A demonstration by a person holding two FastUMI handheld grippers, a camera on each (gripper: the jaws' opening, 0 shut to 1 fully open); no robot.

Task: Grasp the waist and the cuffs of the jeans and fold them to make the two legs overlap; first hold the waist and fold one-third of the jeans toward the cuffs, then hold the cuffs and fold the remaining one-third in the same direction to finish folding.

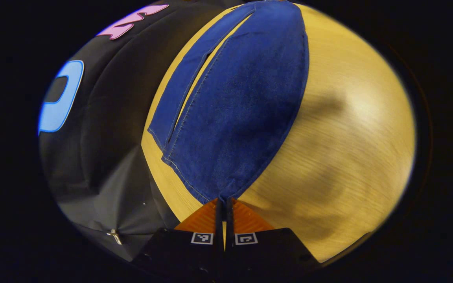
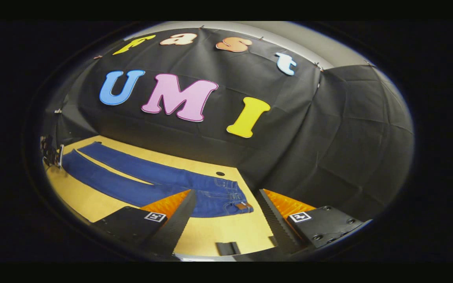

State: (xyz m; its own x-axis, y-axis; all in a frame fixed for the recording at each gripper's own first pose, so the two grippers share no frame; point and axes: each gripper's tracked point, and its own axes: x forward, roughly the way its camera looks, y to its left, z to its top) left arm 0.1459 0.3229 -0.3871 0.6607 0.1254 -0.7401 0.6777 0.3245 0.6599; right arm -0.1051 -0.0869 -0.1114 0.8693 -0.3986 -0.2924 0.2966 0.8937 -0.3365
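1 pair of jeans (image 2: 159,182) flat on table (image 2: 226,232); left gripper (image 1: 224,200) fingers seemingly pinching 1 cuff, right gripper (image 2: 226,200) fingers apart

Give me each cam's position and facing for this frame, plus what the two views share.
Left gripper view: rides low at the cuff end, looking along the jeans; its own left gripper is shut on the near cuff.
Right gripper view: held above the wooden table near the waist, facing the booth wall; its own right gripper is open.
Shared: the jeans, the table and the left gripper.
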